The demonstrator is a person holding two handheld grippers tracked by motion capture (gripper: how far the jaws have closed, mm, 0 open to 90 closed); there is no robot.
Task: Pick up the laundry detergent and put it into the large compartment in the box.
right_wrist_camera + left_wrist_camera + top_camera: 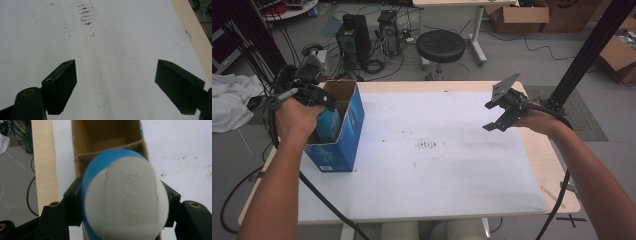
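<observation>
Blue-and-white, the ball sits clamped between the jaws of our left gripper, which we hold over the open top of the blue cardboard box standing at the left of the table, the ball already partly below the rim and the brown interior directly ahead of the jaws. We judge the pick-up and carry done, leaving only the last lowering and the release into the box. Our right gripper hovers with jaws wide apart over the bare white mat, nothing between them.
</observation>
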